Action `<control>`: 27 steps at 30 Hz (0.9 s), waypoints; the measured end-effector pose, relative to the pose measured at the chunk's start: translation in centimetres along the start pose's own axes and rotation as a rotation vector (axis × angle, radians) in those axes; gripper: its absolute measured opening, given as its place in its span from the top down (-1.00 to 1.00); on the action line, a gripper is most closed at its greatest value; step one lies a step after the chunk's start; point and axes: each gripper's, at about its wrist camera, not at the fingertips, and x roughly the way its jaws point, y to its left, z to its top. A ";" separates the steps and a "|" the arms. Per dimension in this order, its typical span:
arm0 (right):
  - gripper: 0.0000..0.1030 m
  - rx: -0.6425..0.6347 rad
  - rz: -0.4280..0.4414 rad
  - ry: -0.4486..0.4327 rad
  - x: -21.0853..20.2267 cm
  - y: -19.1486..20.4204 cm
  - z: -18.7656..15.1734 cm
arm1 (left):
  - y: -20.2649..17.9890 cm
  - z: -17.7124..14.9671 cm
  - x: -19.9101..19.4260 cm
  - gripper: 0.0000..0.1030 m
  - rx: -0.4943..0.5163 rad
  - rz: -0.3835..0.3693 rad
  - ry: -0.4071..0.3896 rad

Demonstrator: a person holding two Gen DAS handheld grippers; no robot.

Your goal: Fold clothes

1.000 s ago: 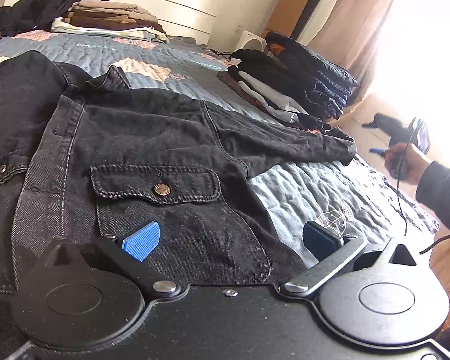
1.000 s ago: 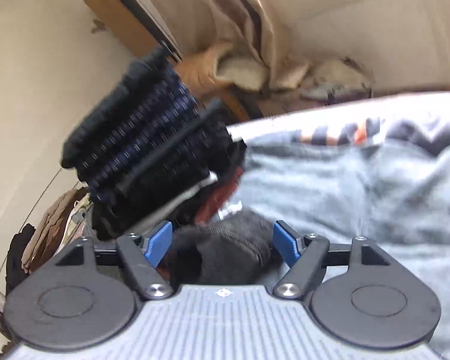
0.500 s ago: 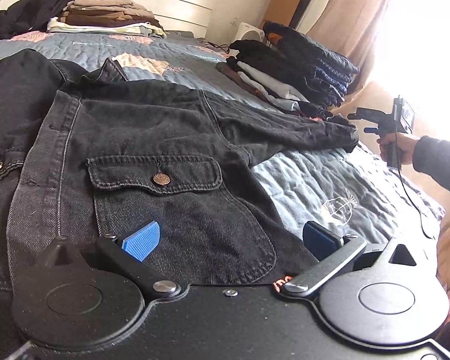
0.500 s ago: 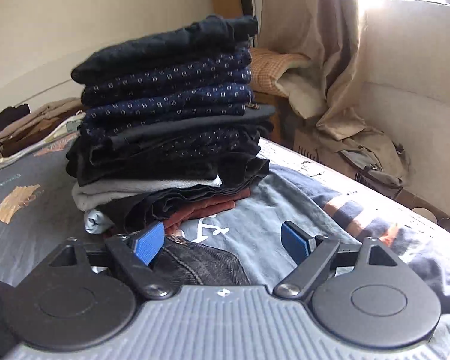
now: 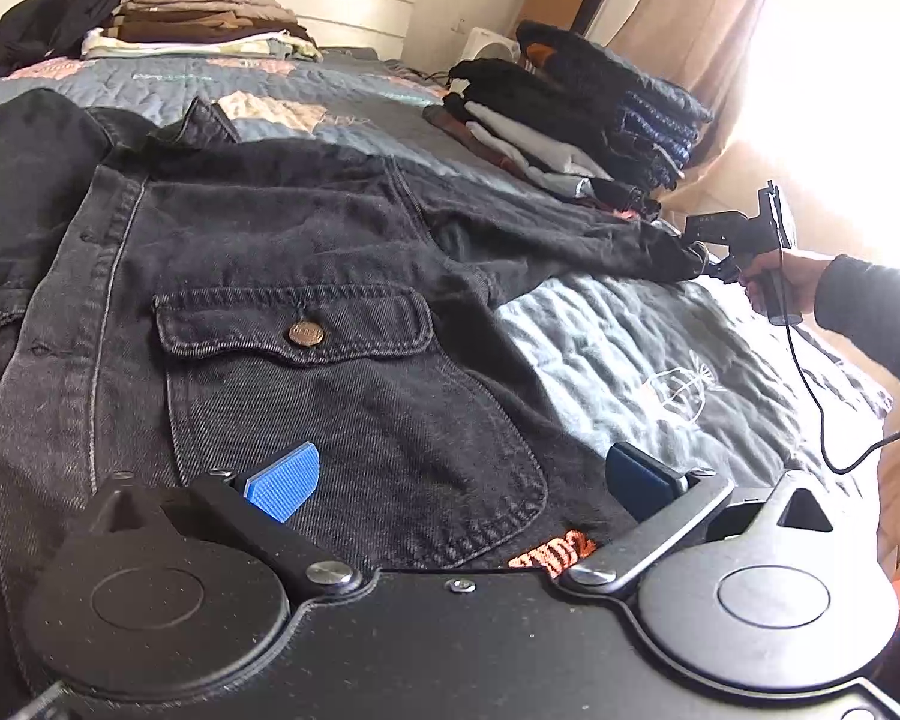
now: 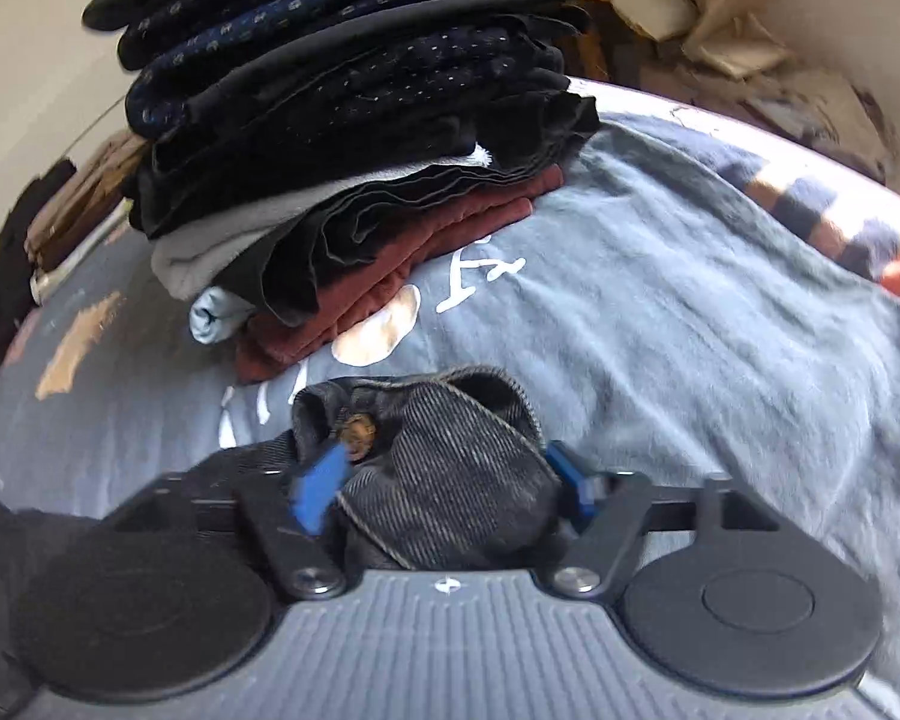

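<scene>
Left wrist view: my left tool [image 5: 459,480] hovering open over black denim jacket [image 5: 306,276] spread across bed [image 5: 630,348], frame centre.

Right wrist view: my right tool [image 6: 444,480] closing around jacket cuff [image 6: 444,468], lower centre, below folded stack [image 6: 354,120].

Black denim jacket [image 5: 306,276] lies spread flat, sleeve outstretched.

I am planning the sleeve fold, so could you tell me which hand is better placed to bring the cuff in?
Right: its jaws have just been closing round the cuff; the left gripper hovers open.
</scene>
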 end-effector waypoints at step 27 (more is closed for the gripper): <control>-0.21 0.180 -0.065 -0.330 -10.9 1.3 0.2 | -0.1 0.8 -0.8 -0.99 -0.018 -0.022 -0.027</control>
